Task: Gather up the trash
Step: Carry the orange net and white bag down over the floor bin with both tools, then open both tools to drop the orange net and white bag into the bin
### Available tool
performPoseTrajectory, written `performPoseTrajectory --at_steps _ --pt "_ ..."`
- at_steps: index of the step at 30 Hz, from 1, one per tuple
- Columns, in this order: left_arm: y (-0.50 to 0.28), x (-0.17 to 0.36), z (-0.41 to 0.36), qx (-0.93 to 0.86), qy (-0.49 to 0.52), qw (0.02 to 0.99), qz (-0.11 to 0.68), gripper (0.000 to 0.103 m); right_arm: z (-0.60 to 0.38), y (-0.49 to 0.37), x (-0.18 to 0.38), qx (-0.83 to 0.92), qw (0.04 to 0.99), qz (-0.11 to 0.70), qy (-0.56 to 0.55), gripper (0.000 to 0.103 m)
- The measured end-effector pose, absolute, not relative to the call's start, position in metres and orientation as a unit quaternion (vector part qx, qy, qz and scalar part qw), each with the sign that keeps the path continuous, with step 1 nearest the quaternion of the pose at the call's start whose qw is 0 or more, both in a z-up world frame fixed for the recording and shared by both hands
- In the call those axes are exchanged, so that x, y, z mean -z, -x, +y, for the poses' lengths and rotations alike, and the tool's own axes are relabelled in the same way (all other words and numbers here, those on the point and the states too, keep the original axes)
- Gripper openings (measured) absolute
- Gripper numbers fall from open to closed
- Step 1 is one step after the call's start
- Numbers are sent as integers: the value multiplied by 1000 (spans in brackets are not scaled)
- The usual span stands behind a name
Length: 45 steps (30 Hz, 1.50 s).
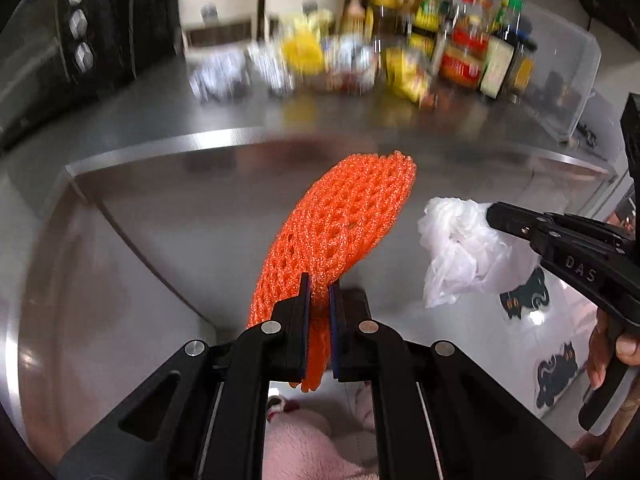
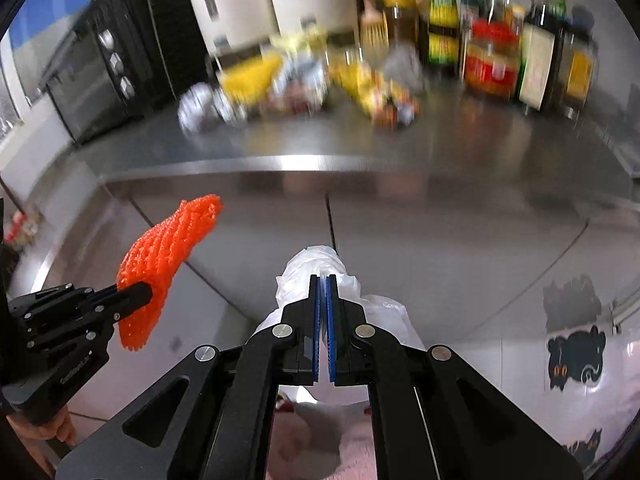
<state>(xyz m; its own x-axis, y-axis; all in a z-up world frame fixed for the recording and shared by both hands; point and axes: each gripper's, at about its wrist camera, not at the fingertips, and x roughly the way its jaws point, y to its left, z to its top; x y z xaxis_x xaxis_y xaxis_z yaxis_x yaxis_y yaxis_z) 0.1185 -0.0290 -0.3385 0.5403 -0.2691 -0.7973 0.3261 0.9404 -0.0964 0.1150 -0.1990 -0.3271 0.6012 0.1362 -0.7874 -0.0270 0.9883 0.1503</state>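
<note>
**Left wrist view and right wrist view: two soft scraps in carry**

Left wrist view: left tool (image 1: 319, 292) pinches the lower end of an orange foam net (image 1: 344, 220), which stands up ahead of the jaws; probably light, springy, crushable. Right tool (image 1: 494, 213), to its right, bears "DAS".

Right wrist view: right tool (image 2: 323, 285) clamps a white plastic bag (image 2: 312, 268), likely limp and slippery, best gripped where bunched. Labels on the bench (image 2: 400, 148) ahead are blurred.
</note>
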Motion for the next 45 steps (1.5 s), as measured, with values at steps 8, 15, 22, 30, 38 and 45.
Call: performPoseTrajectory --at_steps 8,15,22,30,38,45 --pt "-138 434 -46 179 -32 842 508 7 -200 -131 424 -32 865 495 -71 4" --pt "-167 512 -58 188 -19 806 561 7 -198 -157 489 -31 838 539 -87 4" --pt "-193 583 -63 188 -7 771 609 9 -198 -190 565 -22 804 586 -104 4" --pt "-208 609 -62 181 -7 762 621 22 -194 -212 589 -26 793 600 -105 8" --pt "-203 593 -62 173 -11 777 606 45 -197 -214 574 -21 805 582 -117 61" --pt "-186 545 -48 160 -11 811 562 75 -199 -195 520 9 841 533 -91 95"
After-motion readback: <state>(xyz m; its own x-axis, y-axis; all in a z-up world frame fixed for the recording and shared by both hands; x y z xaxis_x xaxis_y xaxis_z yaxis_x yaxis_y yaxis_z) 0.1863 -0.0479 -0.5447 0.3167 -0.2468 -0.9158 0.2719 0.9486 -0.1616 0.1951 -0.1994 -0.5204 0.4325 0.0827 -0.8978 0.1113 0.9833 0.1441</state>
